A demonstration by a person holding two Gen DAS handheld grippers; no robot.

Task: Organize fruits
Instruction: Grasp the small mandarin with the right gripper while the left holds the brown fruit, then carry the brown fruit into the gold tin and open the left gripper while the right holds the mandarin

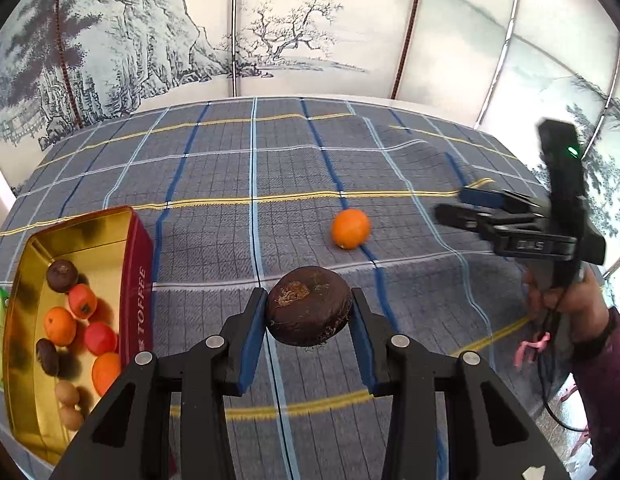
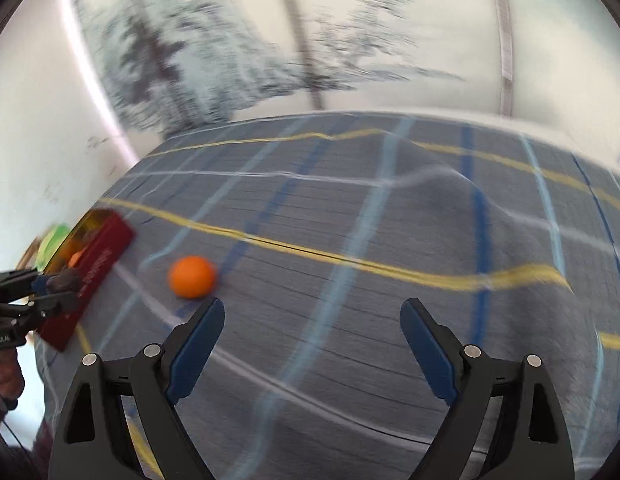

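The left gripper [image 1: 310, 312] clamps a dark brown fruit [image 1: 309, 306] above the plaid cloth [image 1: 410, 288], the toffee tin [image 1: 135, 280] at its nine o'clock, while the right gripper [image 2: 312, 320] gapes wide and empty, an orange [image 2: 191, 277] at its eleven o'clock.

the word "toffee" runs in pale letters along the red side wall of the tin [image 1: 139, 308]; other lettering is too blurred to read.
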